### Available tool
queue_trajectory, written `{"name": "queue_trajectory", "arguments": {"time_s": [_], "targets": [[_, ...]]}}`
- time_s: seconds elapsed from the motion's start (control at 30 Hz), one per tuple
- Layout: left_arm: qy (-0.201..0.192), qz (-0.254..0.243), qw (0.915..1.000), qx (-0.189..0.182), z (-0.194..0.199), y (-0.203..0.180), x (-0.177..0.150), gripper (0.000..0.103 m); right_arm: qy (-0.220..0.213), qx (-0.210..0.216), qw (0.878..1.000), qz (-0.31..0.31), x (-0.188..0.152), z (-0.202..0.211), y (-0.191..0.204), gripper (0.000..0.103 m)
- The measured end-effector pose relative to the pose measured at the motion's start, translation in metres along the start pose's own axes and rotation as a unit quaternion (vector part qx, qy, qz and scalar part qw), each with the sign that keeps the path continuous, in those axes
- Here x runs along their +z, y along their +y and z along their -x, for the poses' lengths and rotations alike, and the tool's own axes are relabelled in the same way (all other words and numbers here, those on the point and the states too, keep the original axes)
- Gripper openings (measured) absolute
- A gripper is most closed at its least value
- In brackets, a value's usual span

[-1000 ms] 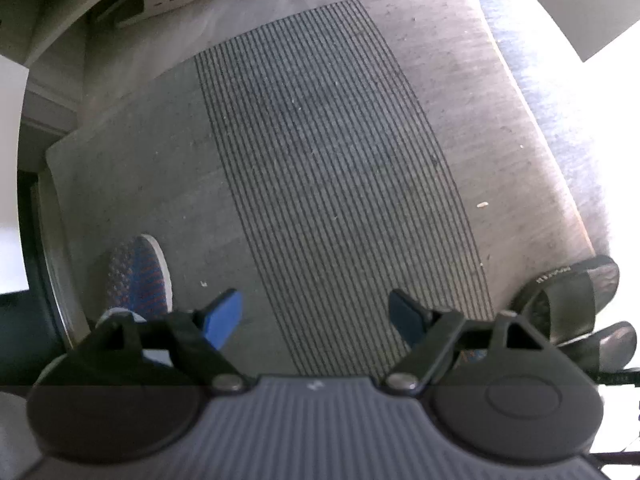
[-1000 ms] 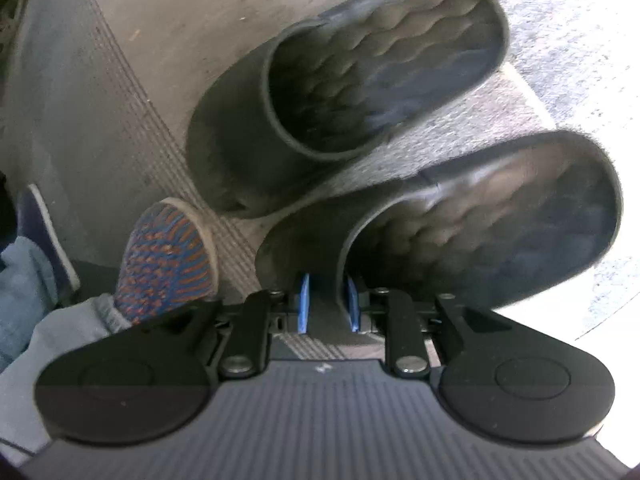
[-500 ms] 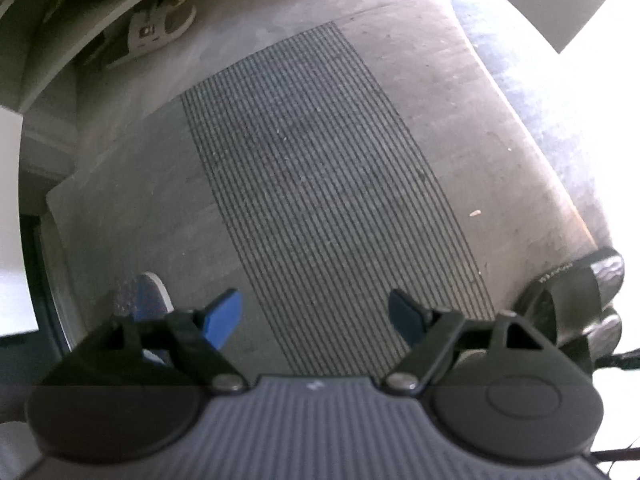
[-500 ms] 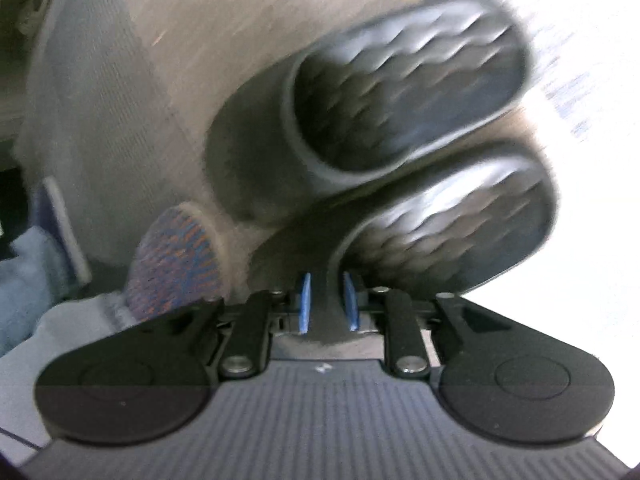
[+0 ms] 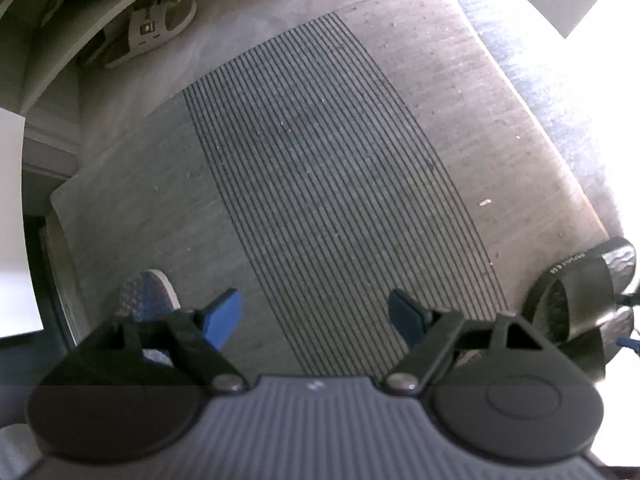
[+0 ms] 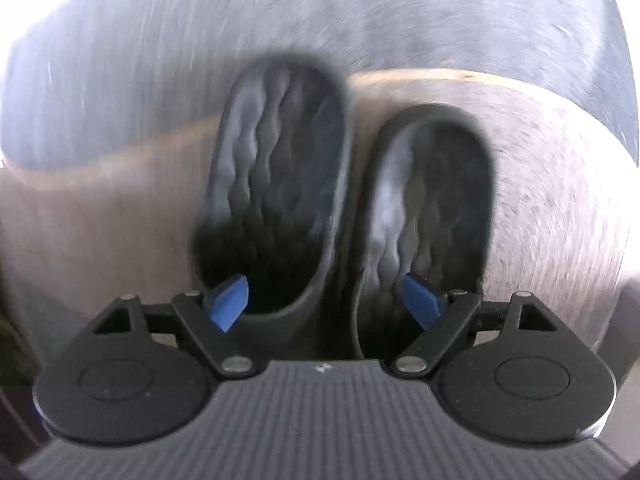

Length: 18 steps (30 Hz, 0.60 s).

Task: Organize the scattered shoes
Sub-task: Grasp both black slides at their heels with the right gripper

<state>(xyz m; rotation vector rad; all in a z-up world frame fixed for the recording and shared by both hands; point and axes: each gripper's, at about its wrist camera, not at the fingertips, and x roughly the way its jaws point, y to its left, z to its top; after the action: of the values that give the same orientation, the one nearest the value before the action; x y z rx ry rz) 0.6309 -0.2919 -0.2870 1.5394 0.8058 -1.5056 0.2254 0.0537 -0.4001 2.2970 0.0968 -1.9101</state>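
My left tongs (image 5: 316, 316) hang spread and empty over the striped doormat (image 5: 320, 184), with the black slides (image 5: 576, 304) off to their right at the mat's edge. My right tongs (image 6: 330, 304) have just been opening and now stand wide, pads pressing on neither slide, directly above the pair, whose long axes run straight away from them, so the right hand is far nearer. Only the left view shows the grey sandal (image 5: 156, 28) by the shoe shelf (image 5: 60, 40); the right view is blurred.
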Motion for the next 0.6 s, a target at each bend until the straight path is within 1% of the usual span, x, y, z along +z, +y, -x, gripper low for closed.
{"name": "queue_trajectory", "arguments": {"time_s": [0.07, 0.13, 0.17, 0.23, 0.3, 0.4, 0.43, 0.53, 0.6], "targets": [[0.007, 0.003, 1.0000, -0.005, 0.000, 0.001, 0.000, 0.082, 0.009, -0.034, 0.998, 0.047, 0.001, -0.006, 0.016, 0.086], [0.014, 0.006, 0.9998, -0.012, 0.000, 0.003, 0.001, 0.082, 0.024, -0.038, 0.996, 0.078, 0.002, -0.011, 0.022, 0.086], [0.016, 0.007, 0.9997, -0.015, 0.000, 0.003, 0.002, 0.082, 0.039, -0.037, 0.994, 0.091, 0.002, -0.014, 0.023, 0.086], [0.016, 0.005, 0.9997, -0.020, 0.002, 0.003, 0.003, 0.082, 0.068, -0.029, 0.994, 0.085, 0.004, -0.022, 0.020, 0.086], [0.013, 0.004, 0.9997, -0.022, 0.004, 0.003, 0.004, 0.082, 0.110, -0.015, 0.991, 0.068, 0.005, -0.031, 0.015, 0.086], [0.013, 0.005, 0.9997, -0.021, 0.004, 0.003, 0.005, 0.082, 0.148, -0.018, 0.987, 0.063, -0.002, -0.043, 0.013, 0.087], [0.014, 0.005, 0.9997, -0.019, 0.003, 0.002, 0.005, 0.082, 0.145, -0.017, 0.988, 0.054, -0.006, -0.044, 0.011, 0.089], [0.017, 0.002, 0.9998, -0.013, 0.000, 0.001, 0.004, 0.082, 0.101, -0.006, 0.995, -0.006, -0.014, -0.042, 0.001, 0.089], [0.020, 0.000, 0.9997, -0.011, -0.002, 0.001, 0.003, 0.082, 0.092, 0.005, 0.995, -0.028, -0.018, -0.044, -0.001, 0.088]]}}
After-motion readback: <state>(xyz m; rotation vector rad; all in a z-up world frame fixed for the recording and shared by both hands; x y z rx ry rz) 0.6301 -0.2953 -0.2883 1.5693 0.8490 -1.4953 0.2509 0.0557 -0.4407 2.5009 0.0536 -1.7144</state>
